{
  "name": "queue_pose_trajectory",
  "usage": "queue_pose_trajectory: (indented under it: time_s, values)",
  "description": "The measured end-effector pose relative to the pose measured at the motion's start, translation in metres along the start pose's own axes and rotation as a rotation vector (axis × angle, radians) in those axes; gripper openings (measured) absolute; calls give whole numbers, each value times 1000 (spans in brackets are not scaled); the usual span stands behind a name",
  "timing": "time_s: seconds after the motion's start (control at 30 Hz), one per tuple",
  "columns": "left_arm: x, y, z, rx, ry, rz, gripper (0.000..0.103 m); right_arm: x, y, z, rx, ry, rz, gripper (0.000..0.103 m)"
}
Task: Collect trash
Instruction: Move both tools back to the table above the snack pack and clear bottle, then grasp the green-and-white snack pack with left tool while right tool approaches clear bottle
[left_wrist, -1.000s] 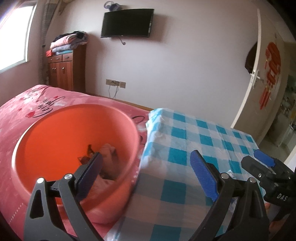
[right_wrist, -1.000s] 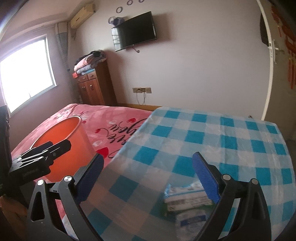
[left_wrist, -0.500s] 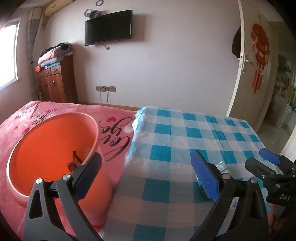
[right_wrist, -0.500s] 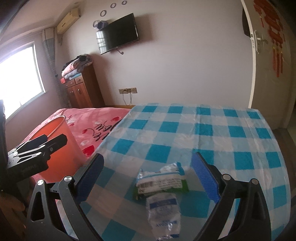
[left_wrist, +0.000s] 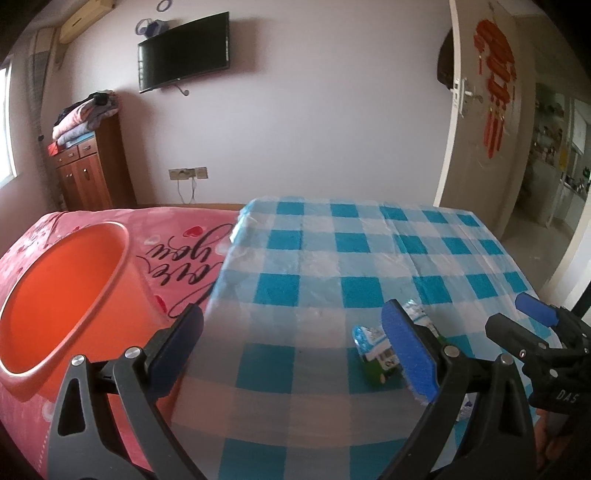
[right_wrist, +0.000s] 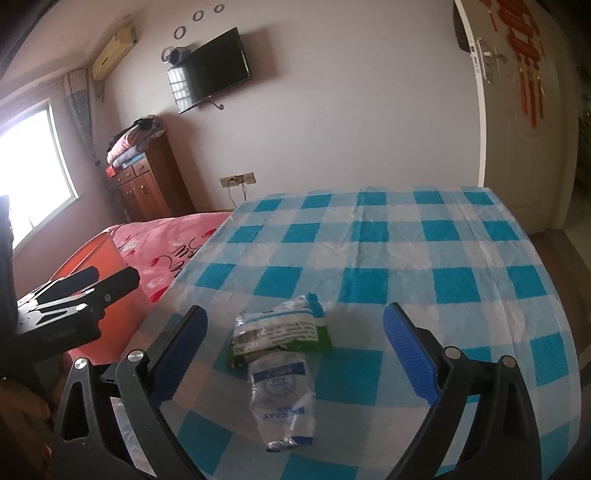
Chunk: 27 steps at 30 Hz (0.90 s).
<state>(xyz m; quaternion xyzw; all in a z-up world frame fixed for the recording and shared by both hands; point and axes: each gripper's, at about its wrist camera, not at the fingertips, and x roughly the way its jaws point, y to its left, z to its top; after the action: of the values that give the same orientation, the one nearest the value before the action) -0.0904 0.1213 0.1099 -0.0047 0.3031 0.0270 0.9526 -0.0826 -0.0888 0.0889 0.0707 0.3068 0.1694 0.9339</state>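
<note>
Landmark: the checked tablecloth (left_wrist: 332, 266).

Orange bin (left_wrist: 55, 295) sits left of the tablecloth, on the pink bedspread (left_wrist: 177, 243), its wall close against the cloth's left edge. The inside that shows from the left wrist is bare orange; the bottom is out of view.

Left gripper (left_wrist: 291, 350) hangs over the tablecloth's near-left part, fingers wide apart, nothing between them. From the right wrist it shows at the cloth's left edge, in front of the bin (right_wrist: 99, 254), as left gripper (right_wrist: 70, 295).

Trash on the tablecloth, near edge, right of centre: green-and-white wrapper (right_wrist: 280, 332), crumpled and lying flat. Clear plastic wrapper with blue print (right_wrist: 284, 398) lies just nearer the camera, touching or overlapping the green one's near edge; cannot tell which. From the left wrist the green wrapper (left_wrist: 376, 354) is partly behind the left gripper's right finger (left_wrist: 410, 354).

Right gripper (right_wrist: 295, 354) is over that near edge, fingers spread wide, both wrappers framed between them, neither touched. Its tips also show at the cloth's right edge from the left wrist: right gripper (left_wrist: 517, 321), fingers apart.

Rest of the tablecloth beyond the wrappers is bare.
</note>
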Motion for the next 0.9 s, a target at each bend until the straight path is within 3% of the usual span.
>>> queue_pose_trajectory:
  time_s: [0.47,0.9]
  values:
    - [18,-38,-12,75,60,-6,97,-4,-25,-14,25,-3,-5,95]
    - [30,-45,-23,107,109,12,97,18,-30,-35,30,127,78,95]
